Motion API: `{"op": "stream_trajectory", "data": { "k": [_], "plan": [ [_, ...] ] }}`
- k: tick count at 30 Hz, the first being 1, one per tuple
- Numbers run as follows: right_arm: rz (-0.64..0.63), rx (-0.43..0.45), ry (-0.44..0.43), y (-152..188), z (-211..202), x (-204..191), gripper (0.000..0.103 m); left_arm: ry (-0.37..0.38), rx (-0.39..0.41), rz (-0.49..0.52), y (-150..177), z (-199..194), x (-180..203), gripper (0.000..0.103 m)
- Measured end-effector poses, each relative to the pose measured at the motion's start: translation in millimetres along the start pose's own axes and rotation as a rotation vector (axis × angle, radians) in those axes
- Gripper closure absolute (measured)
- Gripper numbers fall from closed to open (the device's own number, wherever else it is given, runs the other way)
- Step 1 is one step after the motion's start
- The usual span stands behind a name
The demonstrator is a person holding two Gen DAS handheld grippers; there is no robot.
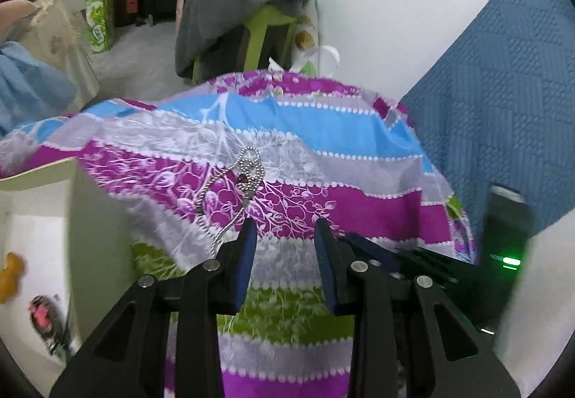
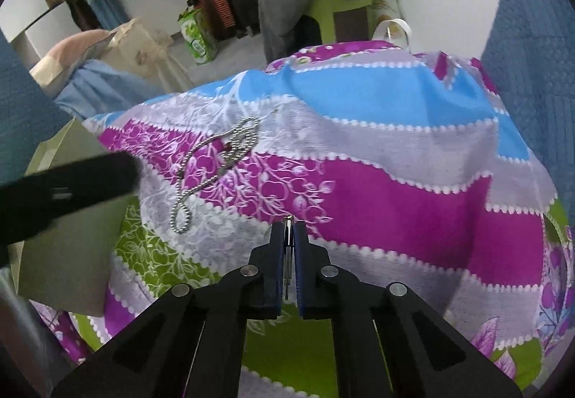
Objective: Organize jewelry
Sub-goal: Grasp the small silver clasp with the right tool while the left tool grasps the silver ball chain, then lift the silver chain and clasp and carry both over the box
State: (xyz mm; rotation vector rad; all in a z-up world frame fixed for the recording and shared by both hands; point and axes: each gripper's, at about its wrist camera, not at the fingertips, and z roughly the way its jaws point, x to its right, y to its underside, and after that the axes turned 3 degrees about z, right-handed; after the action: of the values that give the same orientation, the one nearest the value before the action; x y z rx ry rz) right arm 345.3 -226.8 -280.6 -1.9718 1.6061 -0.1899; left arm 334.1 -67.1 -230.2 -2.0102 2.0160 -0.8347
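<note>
Silver ball-chain necklace (image 2: 212, 168) lies loosely looped on the purple, blue and grey floral striped cloth (image 2: 377, 189), toward its left edge, near the open pale cardboard box (image 1: 72, 218) beside that edge. Left gripper (image 1: 285, 229): fingers wide apart, nothing between them, tips just short of the chain's near loop. Right gripper (image 2: 287, 229): fingers narrow, clamped on a thin silver metal piece (image 2: 287, 254), too small to identify.
</note>
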Motion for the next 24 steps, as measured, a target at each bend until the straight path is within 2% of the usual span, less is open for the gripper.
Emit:
{"op": "stream_trajectory", "data": {
  "k": [7,14,17,24],
  "plan": [
    [0.050,0.006,-0.007,-2.9,-3.2,19.5,0.099,-0.069,-0.062,-0.016,-10.4,52.6,-13.7,0.069],
    [0.065,0.019,-0.041,-6.3,-6.5,25.3,0.099,-0.134,-0.076,0.052,-18.7,77.5,-7.7,0.069],
    [0.060,0.038,-0.036,-7.9,-9.9,25.0,0.099,-0.211,-0.084,0.097,-21.9,89.7,-2.4,0.069],
    [0.085,0.034,-0.044,-8.0,-9.5,30.8,0.099,-0.236,-0.076,0.163,-27.1,104.8,8.6,0.070]
  ]
}}
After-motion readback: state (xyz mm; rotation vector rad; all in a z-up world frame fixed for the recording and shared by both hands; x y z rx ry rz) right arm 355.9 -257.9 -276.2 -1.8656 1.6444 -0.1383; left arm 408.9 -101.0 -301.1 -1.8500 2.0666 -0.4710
